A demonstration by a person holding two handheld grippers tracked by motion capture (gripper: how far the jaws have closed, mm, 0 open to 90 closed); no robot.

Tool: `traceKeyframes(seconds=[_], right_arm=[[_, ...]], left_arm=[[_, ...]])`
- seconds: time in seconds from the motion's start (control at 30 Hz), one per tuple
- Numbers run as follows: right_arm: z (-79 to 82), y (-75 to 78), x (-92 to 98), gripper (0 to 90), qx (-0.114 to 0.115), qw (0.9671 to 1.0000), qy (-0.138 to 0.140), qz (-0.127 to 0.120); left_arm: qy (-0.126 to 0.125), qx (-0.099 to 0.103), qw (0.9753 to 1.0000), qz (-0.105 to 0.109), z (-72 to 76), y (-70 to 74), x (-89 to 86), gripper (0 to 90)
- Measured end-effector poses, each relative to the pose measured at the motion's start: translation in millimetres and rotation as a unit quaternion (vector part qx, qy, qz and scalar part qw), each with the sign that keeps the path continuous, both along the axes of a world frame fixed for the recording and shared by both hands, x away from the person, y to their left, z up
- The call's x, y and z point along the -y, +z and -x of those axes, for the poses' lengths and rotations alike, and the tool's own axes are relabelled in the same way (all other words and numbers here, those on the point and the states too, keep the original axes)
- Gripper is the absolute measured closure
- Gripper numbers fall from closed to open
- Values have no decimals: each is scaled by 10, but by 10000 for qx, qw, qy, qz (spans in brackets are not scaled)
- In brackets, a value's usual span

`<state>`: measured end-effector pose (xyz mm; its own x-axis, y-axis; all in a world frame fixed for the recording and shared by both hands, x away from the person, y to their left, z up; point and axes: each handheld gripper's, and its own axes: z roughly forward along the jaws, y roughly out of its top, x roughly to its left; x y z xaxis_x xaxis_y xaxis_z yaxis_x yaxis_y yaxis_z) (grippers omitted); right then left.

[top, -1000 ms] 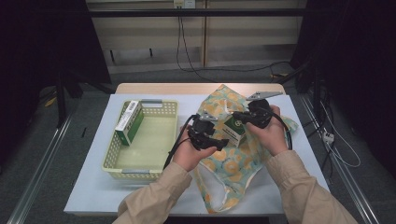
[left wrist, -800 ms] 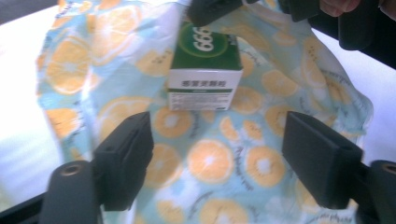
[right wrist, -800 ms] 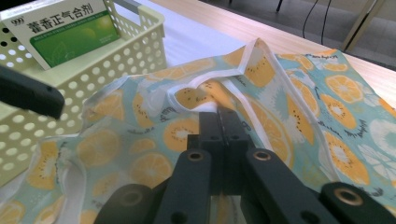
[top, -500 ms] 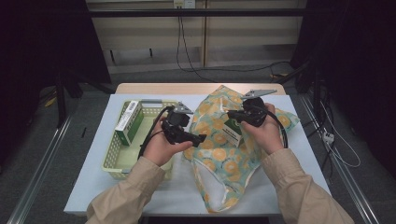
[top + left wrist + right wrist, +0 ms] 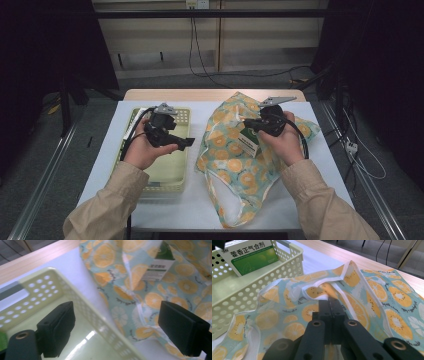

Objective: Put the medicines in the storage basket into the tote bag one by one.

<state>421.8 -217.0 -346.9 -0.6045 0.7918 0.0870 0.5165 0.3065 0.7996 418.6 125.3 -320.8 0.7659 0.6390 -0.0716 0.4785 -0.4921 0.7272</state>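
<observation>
On the white bench (image 5: 310,165) lies a cloth bag (image 5: 235,165) printed with orange slices, its mouth turned toward the basket (image 5: 131,122) on the person's left. The right hand-held gripper (image 5: 250,124) has its jaws closed together on a hem of the bag, seen in the right gripper view (image 5: 329,298) where the white-edged fabric bunches between the jaws and lifts into a small peak. A small green-and-white box (image 5: 248,142) stands against the bag just below that gripper; whether it sits inside the opening or on top of the cloth is unclear. The left hand-held gripper (image 5: 186,142) hovers over the basket with its jaws wide apart and nothing between them. A second green box (image 5: 249,255) leans inside the basket. The bag looks thin, light and floppy, so it will sag and fold wherever it is unsupported; the stitched rim is probably the firmest place to grip. The boxes seem light and stiff, best pinched across their flat sides.
</observation>
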Motion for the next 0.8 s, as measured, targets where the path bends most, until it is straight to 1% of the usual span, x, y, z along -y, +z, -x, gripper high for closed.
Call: traceKeyframes(seconds=[0.17,0.23,0.27,0.4,0.43,0.5,0.57,0.6,0.67,0.73,0.8], right_arm=[[2,0,15,900,-6,10000,-15,-8],[3,0,20,900,-14,10000,-12,-8],[3,0,23,900,-7,10000,-11,-5],[2,0,28,900,-12,10000,-13,-27],[1,-1,28,900,-9,10000,-11,-26],[2,-3,28,900,-13,10000,-6,-32],[2,-3,28,900,-10,10000,-11,-36],[2,-2,27,900,-9,10000,-10,-42],[2,-1,26,900,-10,10000,-9,-45],[0,0,29,900,-9,10000,-14,-48],[-1,-2,35,900,-11,10000,-13,-68]], left_arm=[[191,-40,9998,1,-84,38,-213,89],[302,-82,9995,-11,-126,38,-304,81],[380,-105,9992,23,-144,35,-345,79],[528,-103,9985,-134,-212,16,-498,73],[601,-40,9978,-267,-226,12,-529,77],[709,29,9969,-335,-262,-2,-598,91],[815,0,9962,-310,-302,-27,-665,109],[883,18,9954,-372,-325,-37,-704,124],[1003,25,9940,-434,-371,-75,-769,126],[1060,25,9931,-501,-407,-113,-820,142],[1179,80,9915,-552,-444,-158,-860,153]])
